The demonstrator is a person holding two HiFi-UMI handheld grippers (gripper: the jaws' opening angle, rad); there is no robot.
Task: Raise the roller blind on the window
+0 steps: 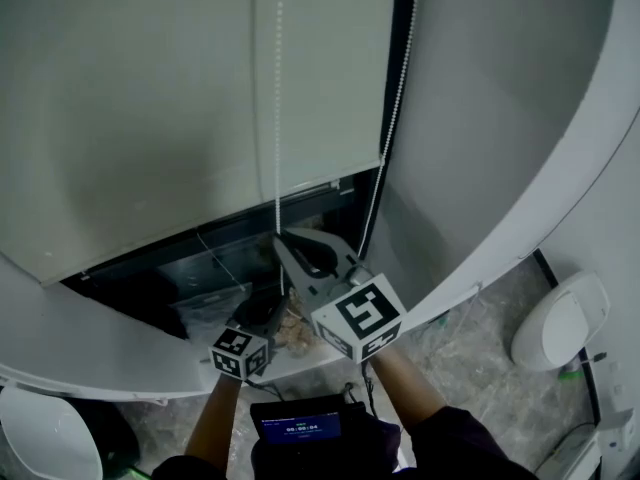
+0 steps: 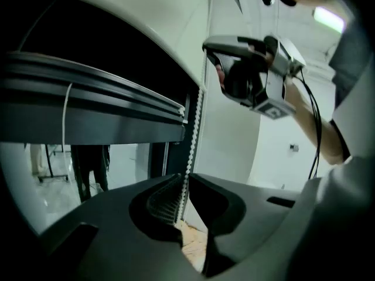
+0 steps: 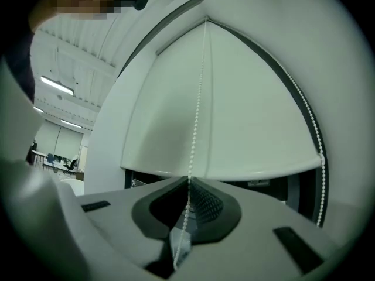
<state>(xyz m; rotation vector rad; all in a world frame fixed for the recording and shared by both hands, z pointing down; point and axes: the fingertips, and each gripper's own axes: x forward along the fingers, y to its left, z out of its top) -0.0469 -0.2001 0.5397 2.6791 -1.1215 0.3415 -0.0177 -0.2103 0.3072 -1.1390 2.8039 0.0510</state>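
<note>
The white roller blind (image 1: 150,98) hangs partway down, and its bottom bar leaves a dark strip of window (image 1: 180,258) bare. A white bead chain (image 1: 278,118) drops in front of the blind to my right gripper (image 1: 281,238), which is shut on it just below the bar. In the right gripper view the chain (image 3: 196,116) runs straight into the pinched jaws of the gripper (image 3: 188,183). A second strand (image 1: 400,88) hangs along the window's right edge. Lower down, my left gripper (image 1: 268,308) is shut on a chain strand (image 2: 193,133), gripped at the tips (image 2: 184,195). Which strand, I cannot tell.
A curved white wall (image 1: 500,118) closes in on the right. The sill below holds plastic-wrapped clutter (image 1: 215,308). A white rounded fixture (image 1: 560,318) stands on the floor at the right, another (image 1: 40,433) at lower left. A small screen (image 1: 300,428) sits at the person's chest.
</note>
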